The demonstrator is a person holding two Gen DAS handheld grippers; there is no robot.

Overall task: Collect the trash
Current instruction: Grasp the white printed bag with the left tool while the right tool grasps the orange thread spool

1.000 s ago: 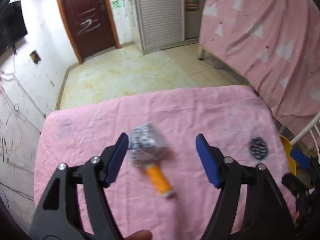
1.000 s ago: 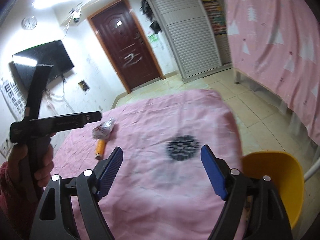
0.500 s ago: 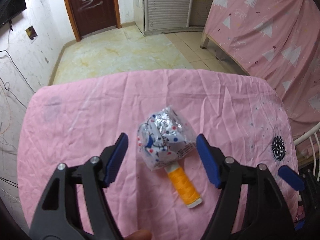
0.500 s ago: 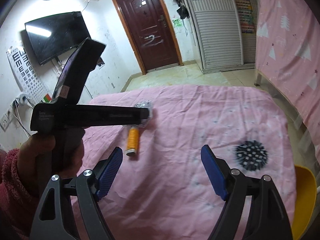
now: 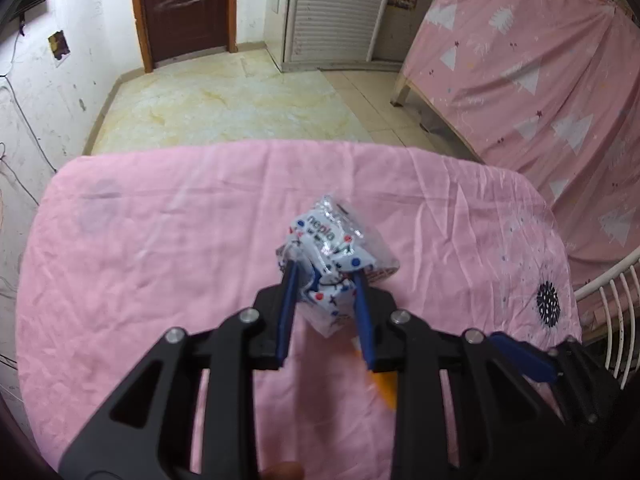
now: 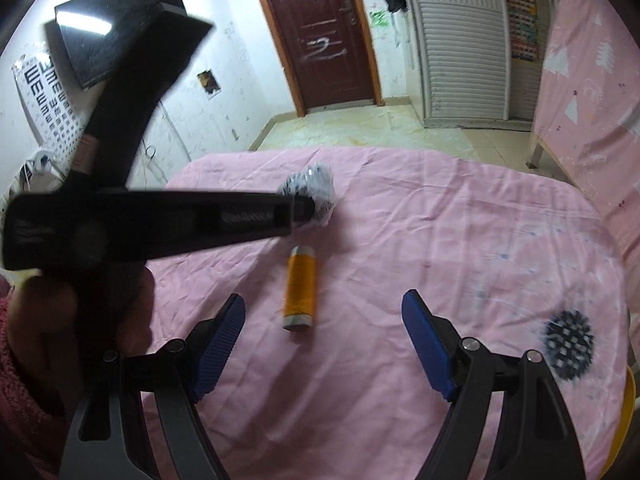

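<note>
Pink cloth [image 6: 420,240] covered the worktop under both tongs. Left tongs [image 5: 325,280] were closing, their blue pads pinching a crumpled spotted wrapper [image 5: 334,256]. Right tongs [image 6: 324,344] stood wide with nothing between them, an orange thread spool [image 6: 300,288] lying just ahead; beyond, a brown door [image 6: 320,32]

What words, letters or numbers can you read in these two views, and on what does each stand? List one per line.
"nepia": on the crumpled white plastic wrapper with red and blue dots, between the left gripper's closing fingers.
Rows of "E" shapes: on the white eye chart on the wall.
White scrawl on the dark brown door: no clear word.
Colourful wall poster: too small to read.
</note>
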